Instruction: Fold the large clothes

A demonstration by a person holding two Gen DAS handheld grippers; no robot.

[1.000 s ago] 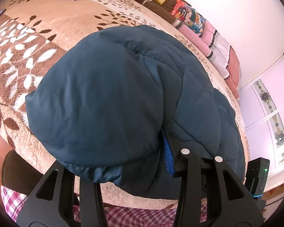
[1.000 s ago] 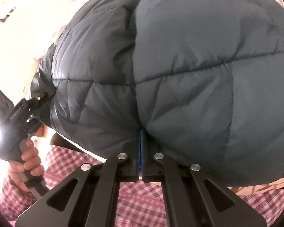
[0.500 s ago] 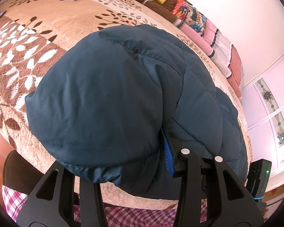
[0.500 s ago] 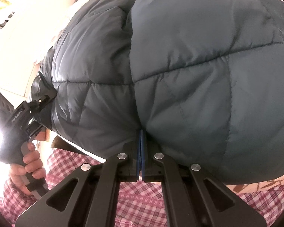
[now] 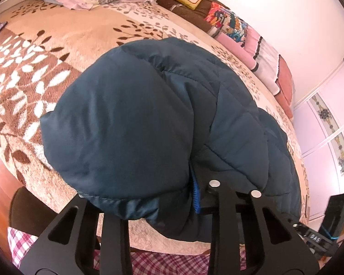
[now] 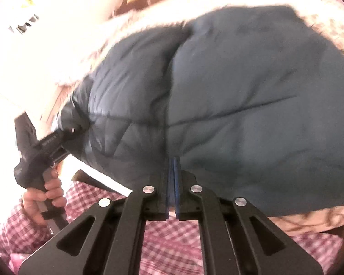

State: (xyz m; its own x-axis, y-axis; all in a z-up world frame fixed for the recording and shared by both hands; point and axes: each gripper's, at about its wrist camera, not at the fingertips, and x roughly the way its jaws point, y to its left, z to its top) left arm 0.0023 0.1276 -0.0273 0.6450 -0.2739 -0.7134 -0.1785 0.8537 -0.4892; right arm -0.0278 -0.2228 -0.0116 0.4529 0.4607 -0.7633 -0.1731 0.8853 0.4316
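1. Two clamps carry the load: your left gripper [image 5: 172, 197] and right gripper [image 6: 171, 183] are each clenched on the jacket [image 5: 149, 126], bunched at the near edge of the bed [image 5: 57, 34].
2. Slick quilted fabric may slide from the pads [image 6: 176, 171].
3. Uneven pulling could skew the fold or drag the jacket off the bed.

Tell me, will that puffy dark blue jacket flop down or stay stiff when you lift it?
The puffy dark blue quilted jacket would probably flop: it already drapes over the left gripper. Its puffed panels suggest it is light for its size. The smooth shell looks slippery, so the shut right gripper may lose it.
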